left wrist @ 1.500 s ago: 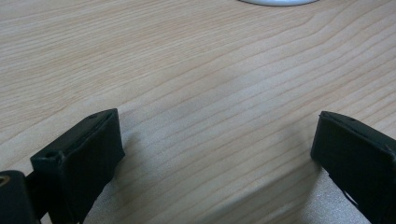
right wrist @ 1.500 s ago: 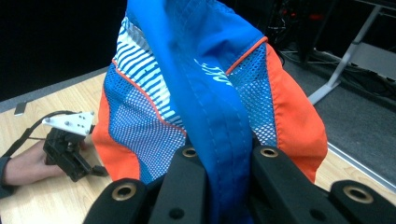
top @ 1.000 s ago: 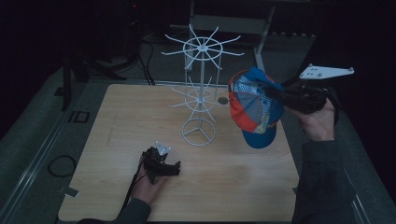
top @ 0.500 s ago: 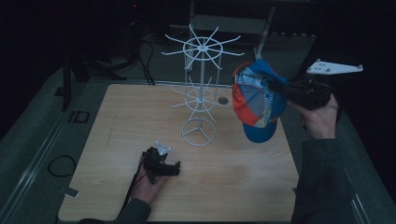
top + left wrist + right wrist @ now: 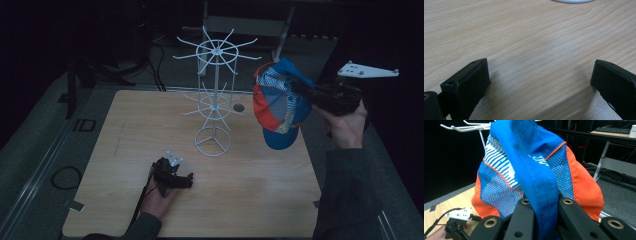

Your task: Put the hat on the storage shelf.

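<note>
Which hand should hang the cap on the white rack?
The right. Its tool already pinches the cap in the air beside the white rack. The left tool rests open on the table, farther off.

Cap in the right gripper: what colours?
The cap is blue and orange, with blue mesh panels and a blue-and-white striped patch; clearest in the right gripper view.

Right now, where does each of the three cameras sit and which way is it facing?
High view: above the person's side, looking forward and down on the light wooden table, white wire rack, both forearms and hands.
Left gripper view: on the left gripper, low, looking along its open jaws across the tabletop to the rack's base.
Right gripper view: on the right gripper, clamped on the blue, orange and white mesh cap, facing the rack's arms.
Shared: the cap and the rack appear in the high and right gripper views.
</note>
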The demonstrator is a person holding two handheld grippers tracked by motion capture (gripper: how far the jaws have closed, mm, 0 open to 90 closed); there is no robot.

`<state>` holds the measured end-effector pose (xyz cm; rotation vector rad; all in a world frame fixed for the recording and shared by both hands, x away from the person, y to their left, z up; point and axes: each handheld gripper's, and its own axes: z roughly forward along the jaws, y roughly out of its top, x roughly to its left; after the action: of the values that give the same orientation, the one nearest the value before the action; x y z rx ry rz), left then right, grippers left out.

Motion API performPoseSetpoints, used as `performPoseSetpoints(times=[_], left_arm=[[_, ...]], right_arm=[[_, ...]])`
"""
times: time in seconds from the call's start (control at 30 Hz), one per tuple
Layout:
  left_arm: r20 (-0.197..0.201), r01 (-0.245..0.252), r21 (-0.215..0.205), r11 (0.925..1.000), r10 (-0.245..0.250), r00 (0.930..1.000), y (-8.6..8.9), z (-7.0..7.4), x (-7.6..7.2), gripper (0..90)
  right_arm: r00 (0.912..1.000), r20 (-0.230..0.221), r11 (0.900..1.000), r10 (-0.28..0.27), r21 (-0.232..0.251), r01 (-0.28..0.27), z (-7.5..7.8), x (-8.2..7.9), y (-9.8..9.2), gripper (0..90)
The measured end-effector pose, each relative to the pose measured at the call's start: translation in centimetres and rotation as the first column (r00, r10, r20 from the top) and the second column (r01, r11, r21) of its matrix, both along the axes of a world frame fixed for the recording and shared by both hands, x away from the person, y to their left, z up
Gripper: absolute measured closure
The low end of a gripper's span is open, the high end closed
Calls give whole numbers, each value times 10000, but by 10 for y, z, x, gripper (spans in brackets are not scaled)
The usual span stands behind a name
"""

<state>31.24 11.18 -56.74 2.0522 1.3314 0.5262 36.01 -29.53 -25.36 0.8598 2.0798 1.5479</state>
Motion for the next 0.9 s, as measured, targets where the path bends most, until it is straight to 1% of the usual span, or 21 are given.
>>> performPoseSetpoints(times=[0.33,0.43,0.67,0.9], left_arm=[[8,-1,8,10000,1,10000,0,0,0,26],[20,-3,4,10000,3,10000,0,0,0,26],[17,-9,-4,10000,9,10000,0,0,0,26],[4,12,18,10000,-12,10000,0,0,0,26]], right_arm=[[9997,210,9996,-97,260,92,3,-3,-1,875],[9996,275,9989,-60,457,47,6,-4,-3,875],[9989,470,9983,-28,580,0,11,-7,-2,875],[9981,611,9955,-23,945,-35,17,-7,-1,875]])
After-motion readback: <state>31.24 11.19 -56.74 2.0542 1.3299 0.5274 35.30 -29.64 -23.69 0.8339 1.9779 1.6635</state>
